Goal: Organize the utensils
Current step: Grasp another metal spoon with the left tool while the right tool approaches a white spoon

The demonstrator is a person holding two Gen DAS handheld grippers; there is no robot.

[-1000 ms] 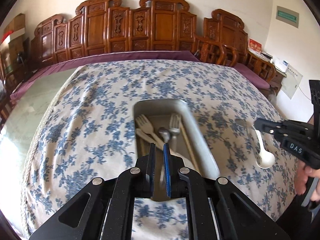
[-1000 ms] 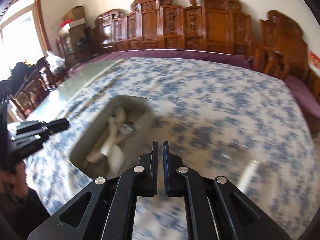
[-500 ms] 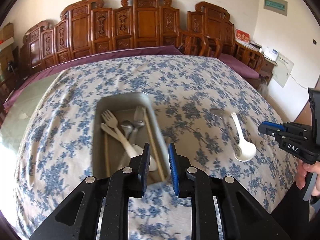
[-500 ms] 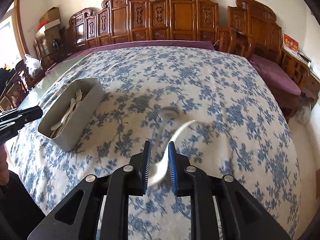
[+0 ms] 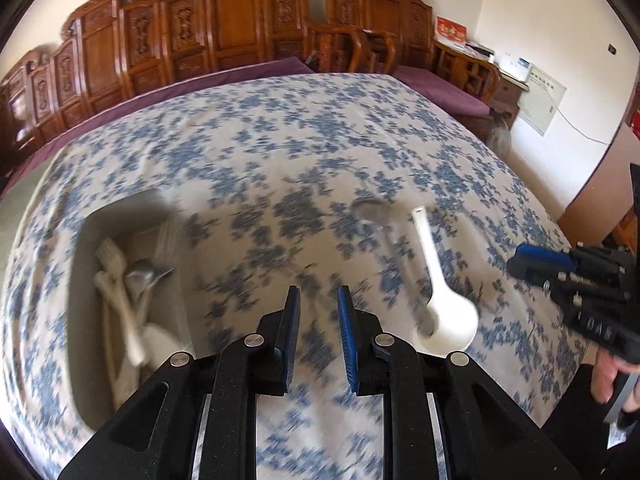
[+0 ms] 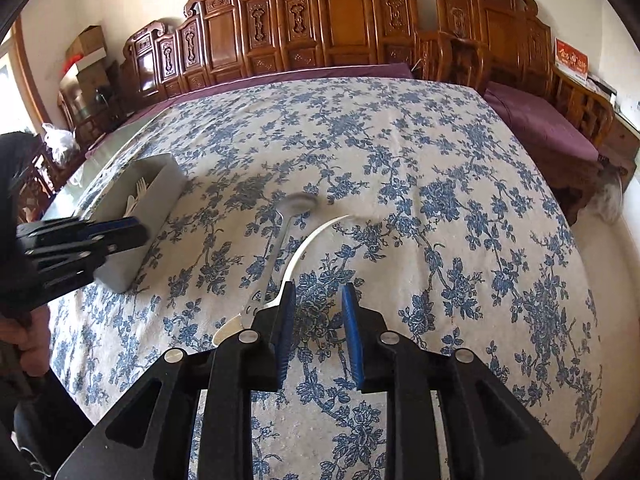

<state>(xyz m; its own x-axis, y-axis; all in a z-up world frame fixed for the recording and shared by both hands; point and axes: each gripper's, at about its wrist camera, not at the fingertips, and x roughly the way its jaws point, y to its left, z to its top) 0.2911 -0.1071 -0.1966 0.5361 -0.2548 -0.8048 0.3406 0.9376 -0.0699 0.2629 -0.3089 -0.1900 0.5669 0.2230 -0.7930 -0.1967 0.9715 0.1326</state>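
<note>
A grey utensil tray (image 5: 82, 292) holds white forks (image 5: 110, 256), a metal spoon (image 5: 142, 278) and other pieces, all blurred. To its right my left gripper (image 5: 318, 320) hangs over bare cloth, open and empty. A white ceramic spoon (image 5: 442, 308) and a metal spoon (image 5: 372, 213) lie side by side on the cloth. My right gripper (image 6: 318, 320) is just right of the white spoon (image 6: 312, 240) and metal spoon (image 6: 298, 202); its jaws are opening with nothing between them. Each gripper shows in the other's view: left gripper (image 6: 132, 230), right gripper (image 5: 520, 262).
A blue-flowered tablecloth (image 6: 440, 200) covers the wide table. Carved wooden chairs (image 6: 340, 20) and purple cushions (image 6: 540, 120) line the far side. The tray (image 6: 156, 200) stands near the left edge. A person's hand (image 5: 608, 372) grips the right tool.
My left gripper was shut over the tray; it has opened and moved right, off the tray. My right gripper swung from the tray to the two spoons and opened.
</note>
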